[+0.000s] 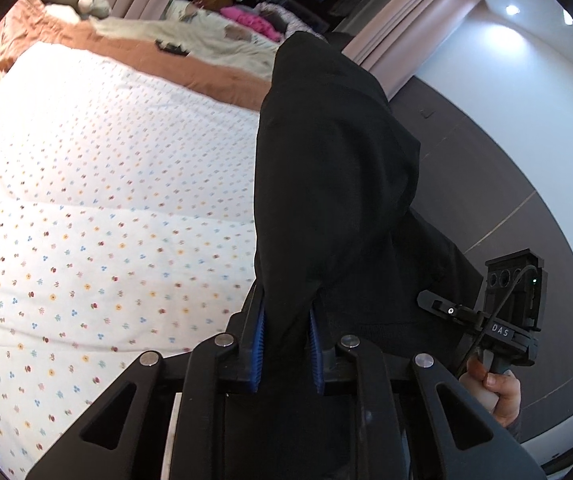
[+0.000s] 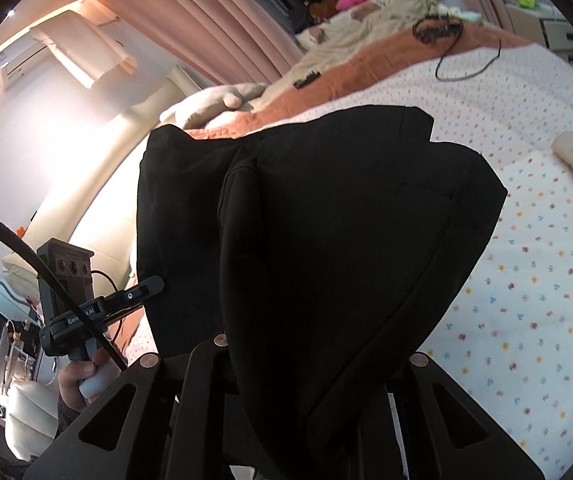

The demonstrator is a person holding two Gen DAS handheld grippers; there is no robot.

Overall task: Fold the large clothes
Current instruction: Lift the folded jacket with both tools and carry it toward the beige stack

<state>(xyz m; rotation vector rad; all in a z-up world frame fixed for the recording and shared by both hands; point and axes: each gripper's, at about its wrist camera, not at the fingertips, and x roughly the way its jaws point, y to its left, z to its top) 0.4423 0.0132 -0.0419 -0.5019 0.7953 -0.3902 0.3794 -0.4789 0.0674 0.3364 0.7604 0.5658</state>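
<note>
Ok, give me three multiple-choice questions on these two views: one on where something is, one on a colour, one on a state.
1. Where does the black cable lie?
A. on the bed, near the orange blanket
B. on the floor
C. over the curtain

2. What colour is the garment the grippers hold?
A. pink
B. black
C. white

3. How does the left gripper stand?
A. open, clear of cloth
B. lying on the bed
C. shut on the garment

Answers:
1. A: in the right wrist view the cable trails across the dotted bed beside the orange blanket.
2. B: the garment hanging before both cameras is black.
3. C: the blue pads of the left gripper squeeze a fold of the cloth between them. The right gripper is draped over by the garment, so its fingers are hidden.
</note>
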